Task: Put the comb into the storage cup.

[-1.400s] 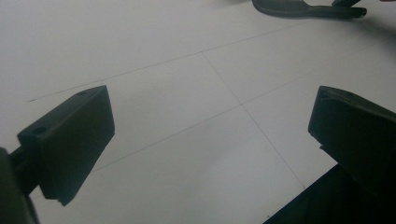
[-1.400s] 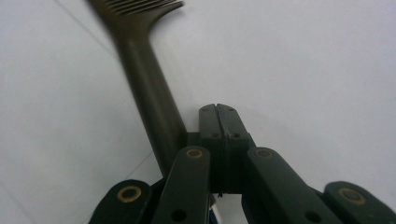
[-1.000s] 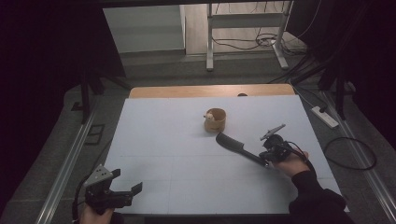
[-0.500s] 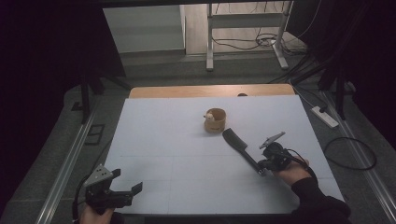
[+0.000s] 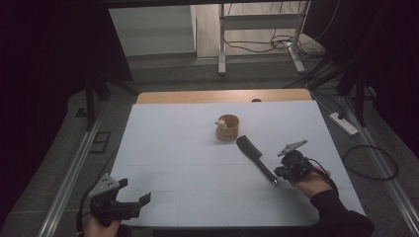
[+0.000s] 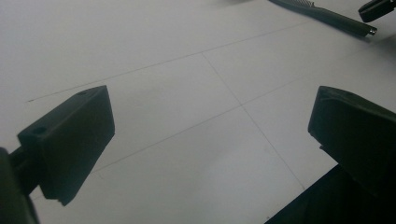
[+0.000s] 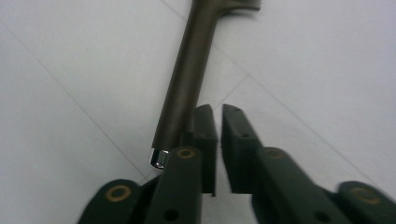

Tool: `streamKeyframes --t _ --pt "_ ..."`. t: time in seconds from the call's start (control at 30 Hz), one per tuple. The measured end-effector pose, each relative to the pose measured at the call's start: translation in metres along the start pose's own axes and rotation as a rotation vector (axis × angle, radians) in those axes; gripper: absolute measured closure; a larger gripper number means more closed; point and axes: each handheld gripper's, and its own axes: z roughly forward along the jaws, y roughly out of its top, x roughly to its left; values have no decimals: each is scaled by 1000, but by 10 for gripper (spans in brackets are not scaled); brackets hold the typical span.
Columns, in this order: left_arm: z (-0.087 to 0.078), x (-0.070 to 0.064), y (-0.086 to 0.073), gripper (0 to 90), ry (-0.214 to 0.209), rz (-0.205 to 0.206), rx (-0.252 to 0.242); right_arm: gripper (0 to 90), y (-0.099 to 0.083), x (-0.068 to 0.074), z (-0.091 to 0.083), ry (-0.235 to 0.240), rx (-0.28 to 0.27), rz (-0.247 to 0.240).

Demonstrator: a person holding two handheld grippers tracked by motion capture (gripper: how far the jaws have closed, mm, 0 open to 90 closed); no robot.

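A black hairbrush (image 5: 254, 158) lies slantwise on the white table (image 5: 173, 148), right of centre, its handle end toward my right gripper (image 5: 278, 174). In the right gripper view the jaws (image 7: 218, 112) stand nearly together with nothing between them, and the brush handle (image 7: 187, 84) lies just outside the left jaw, its metal-tipped end by the fingers. My left gripper (image 5: 133, 191) hovers at the near left corner, open and empty (image 6: 210, 107). The left gripper view catches the brush handle (image 6: 327, 14) far off.
A small wooden cup (image 5: 228, 127) with a pale object inside stands just behind the brush head. A power strip (image 5: 343, 123) and a looped cable (image 5: 370, 163) lie on the floor to the right. A metal stand (image 5: 257, 29) sits beyond the table.
My right gripper drew back toward the near edge. The brush swung and shifted slightly right, and now lies flat beside the jaws. The left gripper stayed put.
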Motion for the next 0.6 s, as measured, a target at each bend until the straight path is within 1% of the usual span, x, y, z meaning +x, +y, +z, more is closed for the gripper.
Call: streamKeyframes --t 0.13,0.23,0.27,0.4,0.6 --pt "0 -1 0 11 1 5 4 677 1 2 -9 -24 -33 20" --pt "1 -1 0 11 3 12 9 575 4 4 -14 -23 -50 30" --pt "1 -2 1 11 5 13 10 541 5 5 -14 -27 -57 25" --pt "1 -2 1 11 6 16 16 374 9 9 -16 -35 -71 28" --pt "2 -2 1 12 6 17 19 153 16 12 -14 -50 -72 28"
